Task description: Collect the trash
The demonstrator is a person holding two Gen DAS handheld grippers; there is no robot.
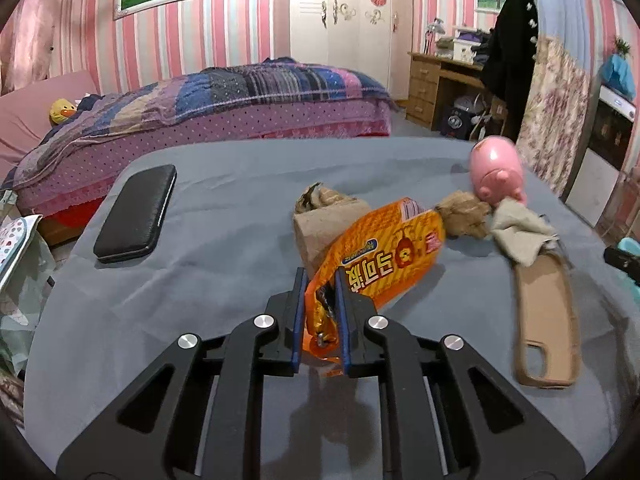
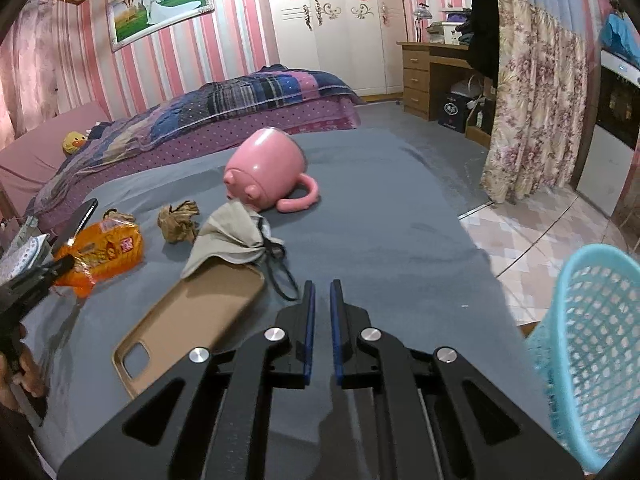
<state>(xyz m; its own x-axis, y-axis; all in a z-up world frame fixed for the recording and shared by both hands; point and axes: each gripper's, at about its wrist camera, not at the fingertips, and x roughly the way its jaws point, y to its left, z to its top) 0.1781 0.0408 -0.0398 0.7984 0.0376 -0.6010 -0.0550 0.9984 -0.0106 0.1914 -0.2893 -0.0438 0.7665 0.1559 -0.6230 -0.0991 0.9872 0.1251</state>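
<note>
Left hand-held gripper is clamped on the orange snack wrapper's crumpled end, just above the gray-covered counter; it looks light, crinkly, slippery. Right hand-held gripper is closed and empty, blue basket beside it.

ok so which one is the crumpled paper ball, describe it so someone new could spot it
On the grey-covered table, look just in front of the tipped-over pink mug. The crumpled paper ball sits between the orange snack wrapper and the grey cloth. It is the only brown, scrunched lump there.
</note>
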